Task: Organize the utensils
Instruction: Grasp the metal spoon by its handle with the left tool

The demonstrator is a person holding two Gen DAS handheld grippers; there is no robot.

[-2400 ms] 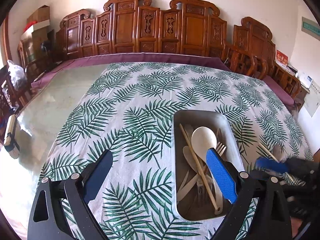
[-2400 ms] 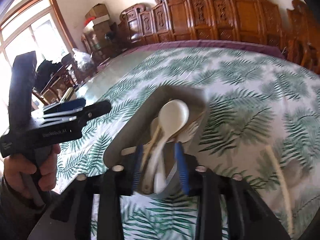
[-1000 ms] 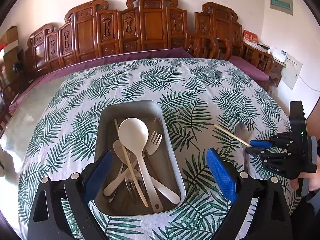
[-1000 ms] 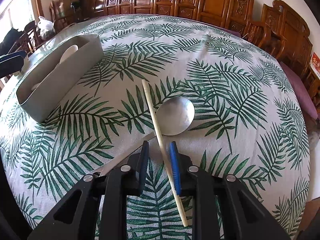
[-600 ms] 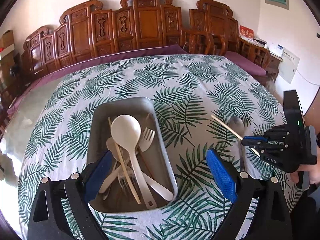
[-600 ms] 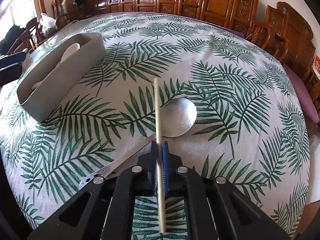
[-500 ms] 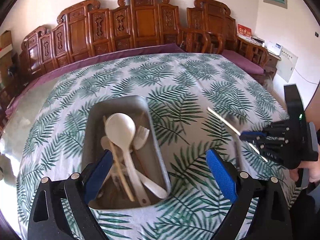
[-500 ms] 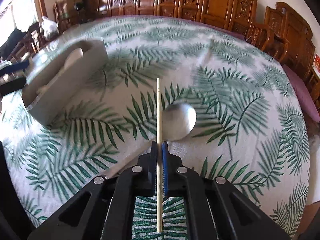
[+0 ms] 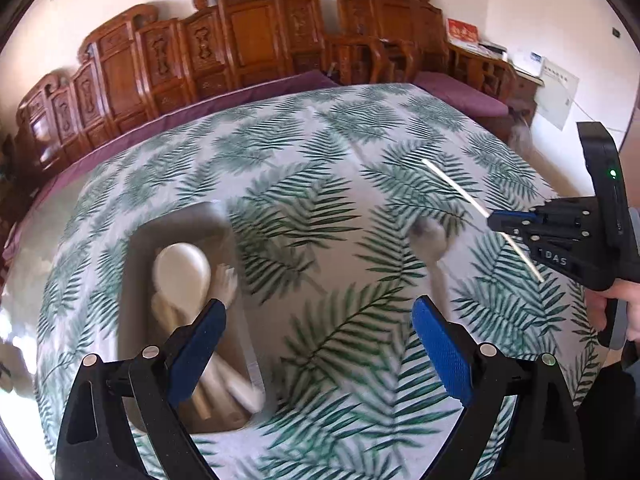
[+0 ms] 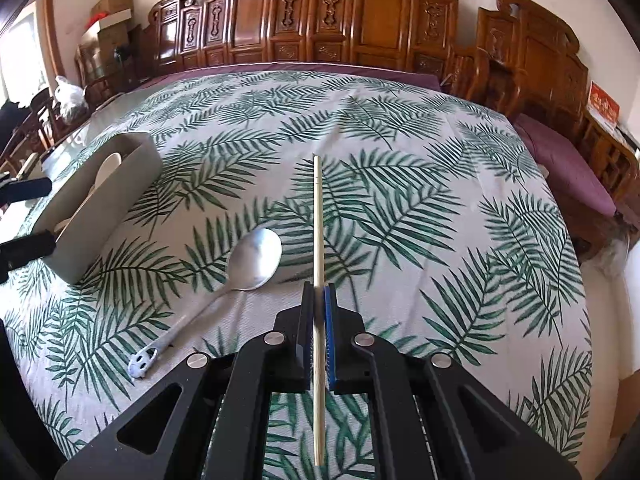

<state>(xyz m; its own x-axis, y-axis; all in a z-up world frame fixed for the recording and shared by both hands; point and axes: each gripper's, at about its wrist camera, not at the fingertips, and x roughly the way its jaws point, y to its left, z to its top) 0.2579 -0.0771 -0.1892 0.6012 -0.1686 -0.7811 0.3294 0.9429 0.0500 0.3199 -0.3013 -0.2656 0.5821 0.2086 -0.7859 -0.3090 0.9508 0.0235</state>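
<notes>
One chopstick (image 10: 318, 240) is pinched between the pressed-together pads of the right claw (image 10: 319, 300), held clear above the worktop (image 10: 440, 184), its length running forward past the fingertips and back beneath the claw. Just left of it a metal spoon (image 10: 248, 268) lies on the leaf-print cloth, and further left stands the grey utensil bin (image 10: 100, 216). The left wrist view alone shows the bin's inside, blurred, with a pale ladle (image 9: 182, 268), and the left claw (image 9: 320, 340) spread wide and empty. A second ago the chopstick lay on the cloth between jaws not yet closed.
</notes>
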